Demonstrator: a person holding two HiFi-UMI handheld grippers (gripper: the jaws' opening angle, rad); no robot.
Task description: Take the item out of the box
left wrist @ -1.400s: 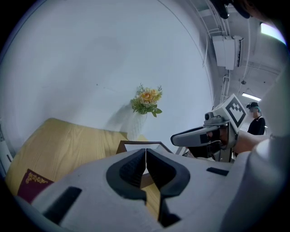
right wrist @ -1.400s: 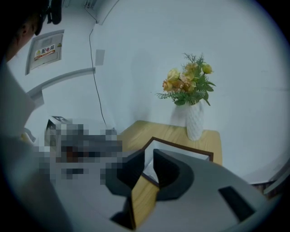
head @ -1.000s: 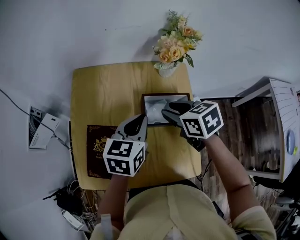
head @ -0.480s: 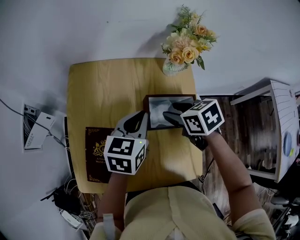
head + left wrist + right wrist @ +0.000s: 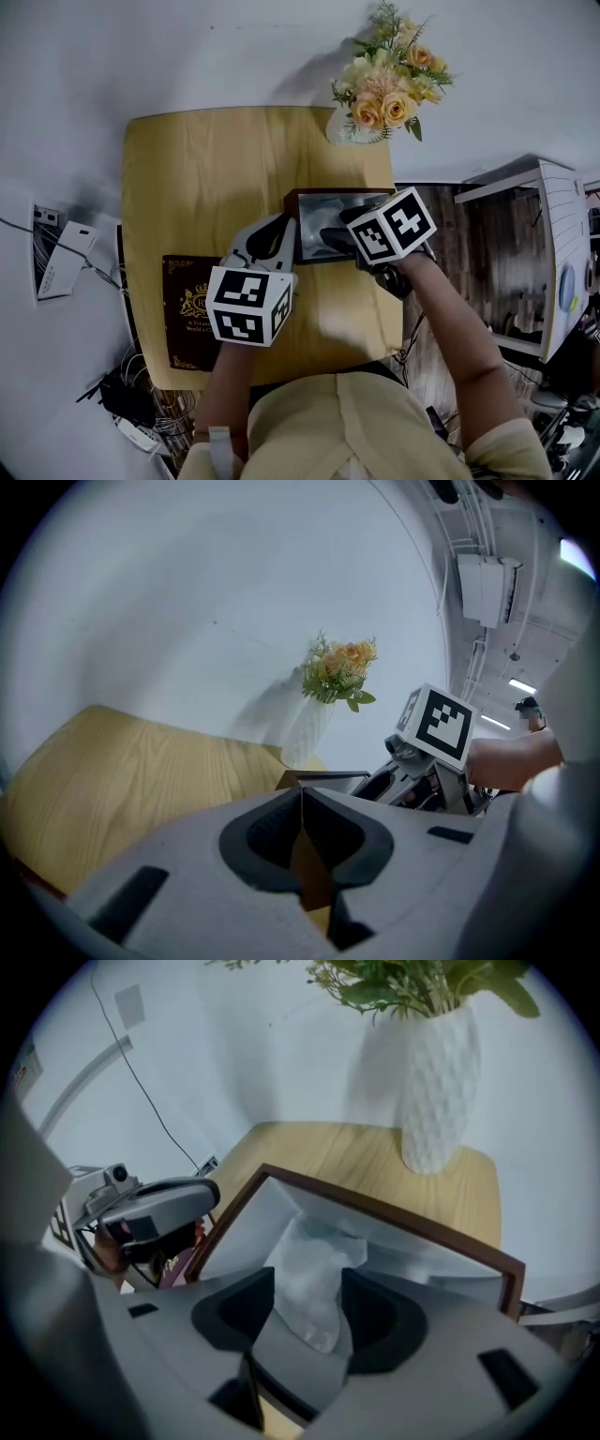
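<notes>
A dark brown box [image 5: 328,192] with a pale lining stands on the wooden table [image 5: 216,178] near its right edge. My left gripper [image 5: 286,240] is shut on the box's left wall, a thin brown edge [image 5: 309,874] pinched between the jaws [image 5: 302,832]. My right gripper [image 5: 332,234] reaches into the box from the right. Its jaws [image 5: 309,1307] are opening, and the crinkled white wrapped item [image 5: 314,1274] lies in the box between them, with the pads apart from it. The box rim [image 5: 375,1206] runs behind the item.
A white vase of orange flowers [image 5: 384,89] stands at the table's far right corner, close behind the box [image 5: 436,1082]. A dark red book [image 5: 187,314] lies at the table's near left. A white cabinet [image 5: 553,253] stands on the right, with power strips and cables [image 5: 56,262] on the floor at left.
My right gripper's jaws have spread wider over the item inside the box. The left gripper has kept its hold on the box's left wall. The head view has shifted slightly.
</notes>
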